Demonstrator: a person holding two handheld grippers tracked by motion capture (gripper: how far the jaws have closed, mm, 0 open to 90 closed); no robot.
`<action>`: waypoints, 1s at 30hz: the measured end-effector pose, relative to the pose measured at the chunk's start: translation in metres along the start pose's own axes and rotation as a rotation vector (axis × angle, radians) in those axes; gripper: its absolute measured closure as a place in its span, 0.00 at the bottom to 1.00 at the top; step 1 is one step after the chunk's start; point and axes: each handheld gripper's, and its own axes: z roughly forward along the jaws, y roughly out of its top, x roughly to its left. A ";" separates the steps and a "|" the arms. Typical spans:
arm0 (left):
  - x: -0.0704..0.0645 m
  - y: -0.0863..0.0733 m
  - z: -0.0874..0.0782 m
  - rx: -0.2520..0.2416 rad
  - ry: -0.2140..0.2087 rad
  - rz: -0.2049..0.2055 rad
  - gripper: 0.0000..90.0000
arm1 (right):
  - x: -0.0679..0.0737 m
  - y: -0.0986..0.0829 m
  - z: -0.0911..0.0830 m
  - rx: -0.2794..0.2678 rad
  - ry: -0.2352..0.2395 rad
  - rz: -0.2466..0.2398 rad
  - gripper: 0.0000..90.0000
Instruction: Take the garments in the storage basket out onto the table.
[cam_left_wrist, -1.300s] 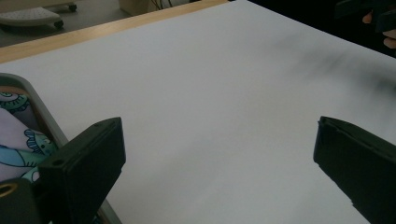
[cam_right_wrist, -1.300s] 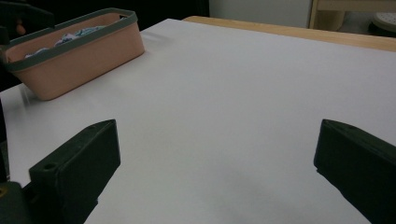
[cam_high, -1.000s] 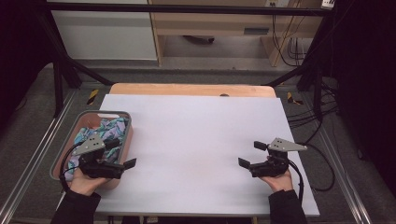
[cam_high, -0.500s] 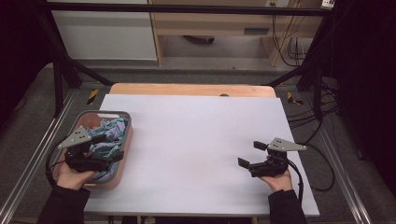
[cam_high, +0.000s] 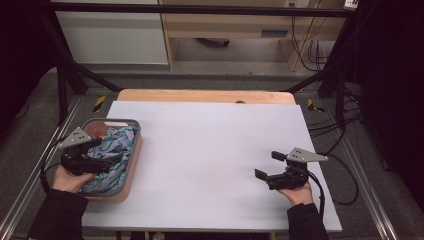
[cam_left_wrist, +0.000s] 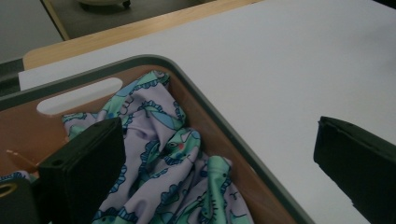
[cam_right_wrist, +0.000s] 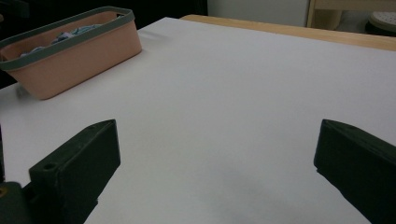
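The high view looks forward and down over the white-topped bench (cam_high: 210, 150). Each tongs-mounted view sits low and close. All share the grey-rimmed salmon plastic basket (cam_high: 131, 167) (cam_left_wrist: 224, 112) (cam_right_wrist: 84, 51).

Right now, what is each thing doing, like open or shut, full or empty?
Left hand-held gripper: open, over the basket, one jaw above the cloth.
Right hand-held gripper: open, holding nothing, above the bare white table.
Basket: upright, with cloth inside.
Patterned cloth: crumpled, lying in the basket.
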 end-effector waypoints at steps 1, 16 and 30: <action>0.002 -0.001 0.001 0.004 0.009 -0.002 0.02 | 0.000 0.000 0.000 0.002 0.001 -0.001 0.01; 0.030 -0.017 0.022 0.076 0.085 -0.030 0.02 | 0.000 0.000 0.001 0.006 0.000 -0.001 0.01; 0.040 -0.031 0.038 0.149 0.134 -0.050 0.02 | 0.000 -0.001 0.002 0.011 -0.002 -0.001 0.01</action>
